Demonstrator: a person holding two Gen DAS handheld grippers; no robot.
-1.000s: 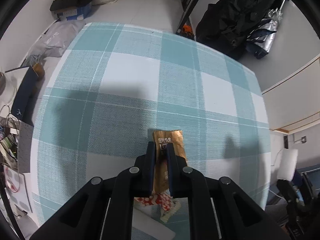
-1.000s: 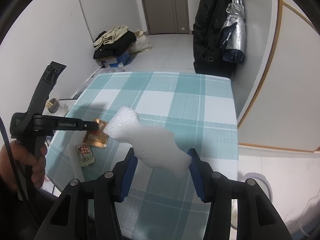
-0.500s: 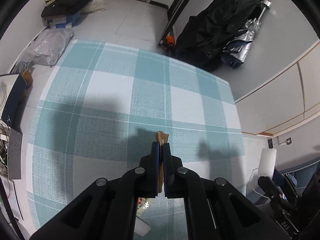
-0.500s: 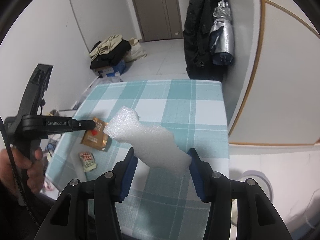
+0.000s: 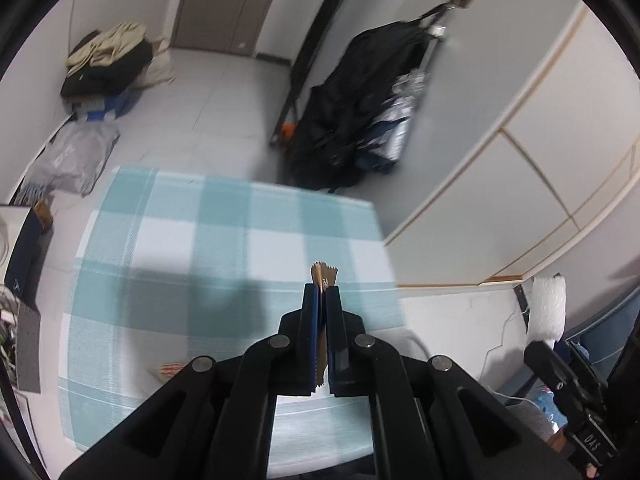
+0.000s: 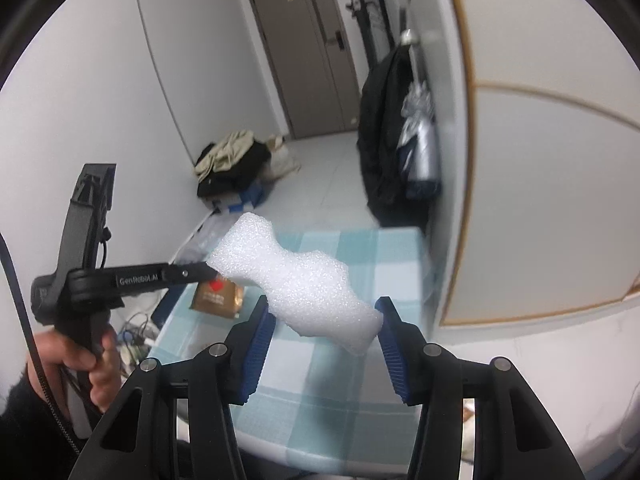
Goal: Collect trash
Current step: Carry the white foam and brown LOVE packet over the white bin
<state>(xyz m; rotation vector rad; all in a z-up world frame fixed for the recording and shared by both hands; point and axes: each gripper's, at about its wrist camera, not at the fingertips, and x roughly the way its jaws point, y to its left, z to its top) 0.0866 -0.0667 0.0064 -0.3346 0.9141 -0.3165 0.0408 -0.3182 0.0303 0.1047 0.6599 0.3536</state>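
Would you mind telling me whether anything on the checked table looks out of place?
One small red-and-white wrapper still lies on the checked tablecloth near its front edge, partly hidden behind the left gripper. It is loose litter on the cloth. Nothing looks spilled or damaged.

My left gripper [image 5: 321,294] hangs above the table [image 5: 224,240], pinching a snack wrapper [image 5: 323,274] edge-on between its pads. My right gripper [image 6: 324,320] is off to its right, with a foam piece [image 6: 296,280] spanning its jaws and reaching forward past them. Another wrapper [image 5: 170,370] lies on the table's near left part. Beyond the table's far edge a coat [image 5: 360,100] hangs at the wall. A clothes pile [image 5: 108,56] sits on the floor far left, before the door [image 5: 228,0].
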